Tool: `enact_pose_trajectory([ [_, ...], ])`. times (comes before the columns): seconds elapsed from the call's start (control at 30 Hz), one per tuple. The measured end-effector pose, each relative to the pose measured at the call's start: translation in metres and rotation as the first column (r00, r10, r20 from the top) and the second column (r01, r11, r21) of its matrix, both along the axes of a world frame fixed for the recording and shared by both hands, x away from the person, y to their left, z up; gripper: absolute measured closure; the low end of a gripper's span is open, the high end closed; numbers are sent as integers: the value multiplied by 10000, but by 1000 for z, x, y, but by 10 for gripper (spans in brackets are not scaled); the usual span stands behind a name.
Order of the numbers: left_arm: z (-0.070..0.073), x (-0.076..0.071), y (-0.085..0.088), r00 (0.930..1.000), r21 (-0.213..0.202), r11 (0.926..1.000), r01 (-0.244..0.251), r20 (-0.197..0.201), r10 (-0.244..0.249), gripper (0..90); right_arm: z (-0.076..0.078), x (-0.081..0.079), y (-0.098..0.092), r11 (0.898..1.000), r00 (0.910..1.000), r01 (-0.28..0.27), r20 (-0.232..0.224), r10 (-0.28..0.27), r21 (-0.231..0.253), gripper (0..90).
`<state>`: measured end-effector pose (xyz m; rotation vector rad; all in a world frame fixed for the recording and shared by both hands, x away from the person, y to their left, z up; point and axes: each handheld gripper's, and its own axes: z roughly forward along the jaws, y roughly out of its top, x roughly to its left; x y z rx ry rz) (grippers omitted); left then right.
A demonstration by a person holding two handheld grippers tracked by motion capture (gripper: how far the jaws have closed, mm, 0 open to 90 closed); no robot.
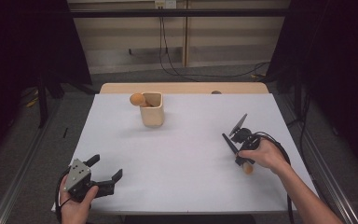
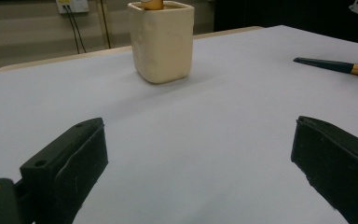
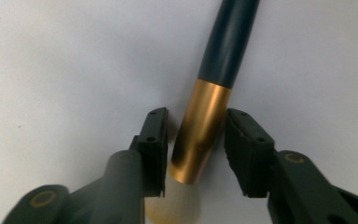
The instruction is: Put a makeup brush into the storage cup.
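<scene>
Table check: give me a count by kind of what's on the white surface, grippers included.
Makeup brushes: 2, one lying on the white table between the right gripper's jaws, one standing in the holder
Cream holder cups: 1
Grippers: 2, counting the left gripper
Total: 5

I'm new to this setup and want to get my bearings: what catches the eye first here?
A makeup brush with a dark handle and gold ferrule lies on the white table at the right, straddled by the right claw, with narrow gaps showing. Toward the far side stands a cream cup holding another brush. The left claw gapes wide at the near left corner.
</scene>
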<state>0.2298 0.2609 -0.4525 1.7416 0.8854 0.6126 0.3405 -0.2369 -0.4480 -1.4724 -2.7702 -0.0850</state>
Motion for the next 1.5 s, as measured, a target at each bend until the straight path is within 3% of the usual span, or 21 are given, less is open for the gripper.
enact_pose_trajectory([
  [0.3,0,0,2,9999,-123,9998,-128,-36,128,36,1,1,3,9999,10000,15,-83,-16,-114,736],
  [0.6,-2,1,3,9997,-147,9998,-161,-208,158,36,2,2,0,9999,9998,98,-156,-97,68,740],
  [0.73,-2,1,2,9995,-190,9997,-140,-283,135,38,4,2,-1,9998,10000,65,37,-66,201,740],
  [0.87,-2,1,2,9996,-204,9997,-134,-250,129,37,10,1,-5,9972,9998,203,47,-207,716,739],
  [1.0,-2,1,4,9993,-179,9994,-283,-257,278,36,18,0,-11,9926,9986,369,342,-411,1155,739],
  [1.13,-2,1,5,9990,-198,9992,-348,-269,343,36,28,-3,-17,9832,9937,370,973,-551,1785,739],
  [1.23,-2,1,5,9990,-180,9993,-324,-302,319,36,31,-3,-20,9817,9867,423,1467,-702,1855,739],
  [1.4,-2,1,4,9990,-218,9995,-231,-391,223,36,35,-5,-22,9685,9750,442,2008,-953,2452,739],
  [1.43,-2,1,5,9992,-237,9995,-206,-360,198,37,36,-6,-23,9631,9761,482,1921,-1017,2648,739],
  [1.5,-2,1,5,9991,-206,9995,-225,-362,218,36,36,-6,-25,9511,9702,573,2078,-1247,3034,738],
])
